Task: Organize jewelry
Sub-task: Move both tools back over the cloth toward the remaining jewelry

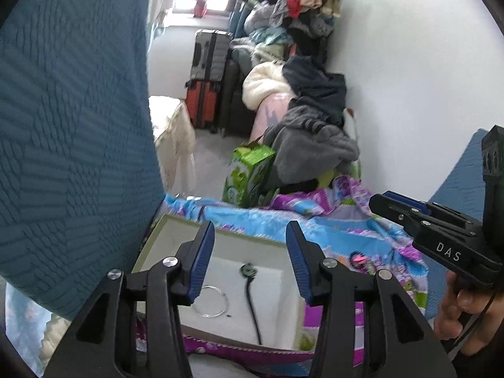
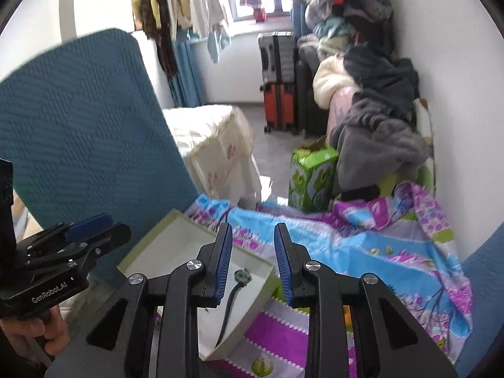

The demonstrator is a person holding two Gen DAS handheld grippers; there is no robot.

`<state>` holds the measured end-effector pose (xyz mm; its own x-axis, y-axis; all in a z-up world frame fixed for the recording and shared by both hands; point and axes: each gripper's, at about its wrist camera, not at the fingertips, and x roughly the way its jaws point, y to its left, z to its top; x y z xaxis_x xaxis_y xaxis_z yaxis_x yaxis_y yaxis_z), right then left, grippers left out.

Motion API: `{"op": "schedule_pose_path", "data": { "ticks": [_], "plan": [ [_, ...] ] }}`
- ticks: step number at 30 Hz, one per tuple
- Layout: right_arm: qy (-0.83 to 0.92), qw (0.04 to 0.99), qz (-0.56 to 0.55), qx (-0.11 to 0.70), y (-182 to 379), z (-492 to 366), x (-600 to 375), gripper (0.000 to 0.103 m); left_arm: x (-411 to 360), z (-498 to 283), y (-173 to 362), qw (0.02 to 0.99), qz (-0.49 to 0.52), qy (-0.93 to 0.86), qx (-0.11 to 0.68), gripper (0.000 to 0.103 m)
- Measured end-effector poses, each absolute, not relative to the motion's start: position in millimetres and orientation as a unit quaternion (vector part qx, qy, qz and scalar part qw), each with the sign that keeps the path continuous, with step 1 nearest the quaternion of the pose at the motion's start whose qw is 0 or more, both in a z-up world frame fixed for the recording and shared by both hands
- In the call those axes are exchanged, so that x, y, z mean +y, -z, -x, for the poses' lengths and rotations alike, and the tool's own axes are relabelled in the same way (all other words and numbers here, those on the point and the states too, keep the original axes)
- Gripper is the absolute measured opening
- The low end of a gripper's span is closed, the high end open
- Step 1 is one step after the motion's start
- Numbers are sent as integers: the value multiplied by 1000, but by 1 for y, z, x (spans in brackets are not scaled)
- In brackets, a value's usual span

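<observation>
Left wrist view looks down over the left gripper [image 1: 250, 261], whose blue-padded fingers [image 1: 201, 261] stand apart with nothing between them, above a shallow white box [image 1: 220, 245] with a pale green rim. On the box's white floor lie a thin silver bangle [image 1: 210, 302], towards the near left, and just to its right a dark pendant [image 1: 249, 271] whose black cord trails towards the near edge; the two pieces lie close but do not appear to touch. The box sits on a bright patterned sheet [image 1: 330, 236] of blue, purple and green. At the right edge the right gripper [image 1: 382, 203] shows side-on, held by a hand [image 1: 463, 312]. Right wrist view shows the right gripper [image 2: 253, 263] with its fingers [image 2: 223, 261] parted by a narrower gap, also holding nothing, poised over the box's [image 2: 176, 220] right corner, with the pendant [image 2: 242, 276] visible between them below. The left gripper [image 2: 108, 225] sits at the left. A teal textured cushion [image 2: 78, 119] rises on the left, a green carton [image 2: 310, 178] stands beyond the sheet [image 2: 362, 245], and suitcases [image 2: 278, 82] stand far back.
</observation>
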<state>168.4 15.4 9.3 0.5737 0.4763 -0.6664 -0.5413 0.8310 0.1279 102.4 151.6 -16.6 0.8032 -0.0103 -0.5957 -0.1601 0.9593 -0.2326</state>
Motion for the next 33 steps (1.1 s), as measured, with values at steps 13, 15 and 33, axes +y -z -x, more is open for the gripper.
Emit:
{"op": "schedule_pose_path", "data": {
  "ticks": [13, 15, 33],
  "plan": [
    [-256, 921, 14, 295, -69, -137, -70, 26, 82, -88, -44, 959, 116, 6, 257, 48],
    [-252, 923, 11, 290, -71, -133, -83, 26, 73, -85, -47, 960, 115, 11, 254, 48],
    [-190, 940, -9, 283, -35, -111, -178, 26, -10, -85, -29, 957, 110, 61, 263, 48]
  ]
}}
